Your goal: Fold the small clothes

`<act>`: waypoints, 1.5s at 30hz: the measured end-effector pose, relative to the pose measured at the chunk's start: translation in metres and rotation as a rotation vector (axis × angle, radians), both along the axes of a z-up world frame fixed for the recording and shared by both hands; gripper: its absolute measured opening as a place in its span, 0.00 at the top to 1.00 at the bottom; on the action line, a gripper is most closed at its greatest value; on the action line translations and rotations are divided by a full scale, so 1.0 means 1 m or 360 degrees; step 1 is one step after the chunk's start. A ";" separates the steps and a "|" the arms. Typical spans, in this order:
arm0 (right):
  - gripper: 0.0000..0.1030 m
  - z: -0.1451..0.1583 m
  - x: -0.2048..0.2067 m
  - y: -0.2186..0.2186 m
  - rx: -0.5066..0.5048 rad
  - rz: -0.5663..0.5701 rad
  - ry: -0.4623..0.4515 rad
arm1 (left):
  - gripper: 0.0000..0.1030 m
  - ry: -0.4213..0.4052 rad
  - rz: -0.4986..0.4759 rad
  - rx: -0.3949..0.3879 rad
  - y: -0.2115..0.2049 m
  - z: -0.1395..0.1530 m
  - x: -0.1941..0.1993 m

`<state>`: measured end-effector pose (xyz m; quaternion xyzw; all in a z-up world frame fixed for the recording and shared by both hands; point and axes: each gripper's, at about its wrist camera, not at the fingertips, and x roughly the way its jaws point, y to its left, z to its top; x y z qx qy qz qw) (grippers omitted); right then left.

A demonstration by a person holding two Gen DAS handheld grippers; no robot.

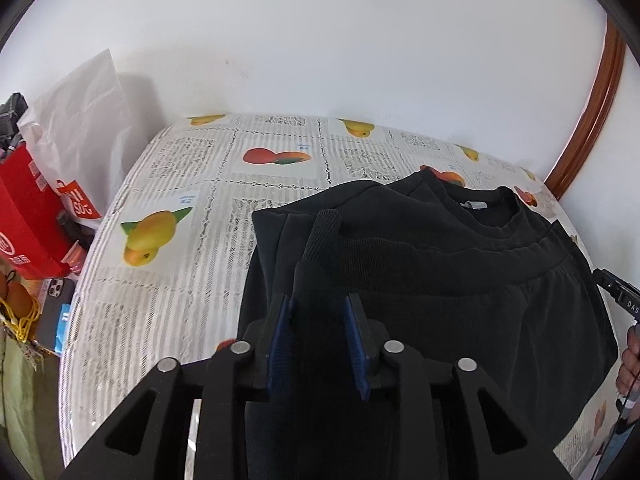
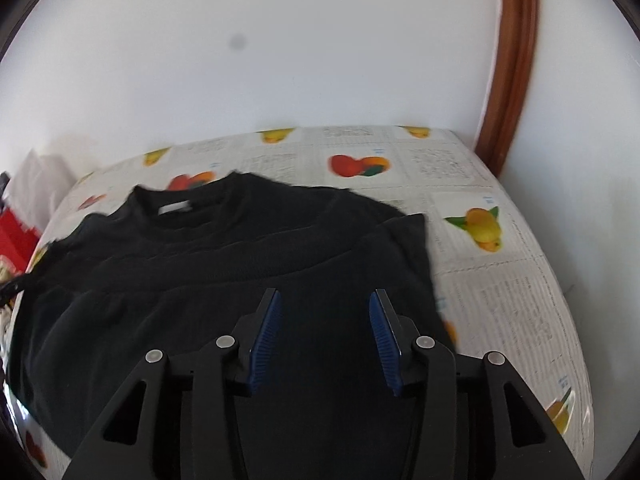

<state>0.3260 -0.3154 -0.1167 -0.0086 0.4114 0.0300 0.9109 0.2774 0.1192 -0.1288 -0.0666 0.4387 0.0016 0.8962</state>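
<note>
Black sweatshirt (image 2: pixel 224 280), soft and limp, filling centre frame on the fruit-print tablecloth (image 1: pixel 168 184); left gripper (image 1: pixel 320 320) and right gripper (image 2: pixel 325 316), jaws apart and empty, best pinch its hem corners.

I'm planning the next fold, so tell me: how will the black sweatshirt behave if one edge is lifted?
Probably floppy: the black sweatshirt already lies in soft, curved folds on the fruit-print tablecloth. It looks thick, with a ribbed cuff, so it likely sags heavily rather than flutters. The glossy cloth may let it slide when dragged.
</note>
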 end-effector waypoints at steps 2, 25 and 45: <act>0.56 0.003 -0.013 0.021 0.0001 0.0040 -0.0023 | 0.70 -0.0026 0.0006 -0.0006 0.002 0.007 -0.016; 0.51 -0.049 -0.126 0.129 -0.0122 0.0174 0.0028 | 0.31 -0.0045 0.0156 0.0049 0.042 -0.001 -0.166; 0.45 -0.043 -0.192 0.264 -0.0139 0.0697 -0.0042 | 0.30 0.0115 0.0091 -0.0149 0.090 -0.045 -0.214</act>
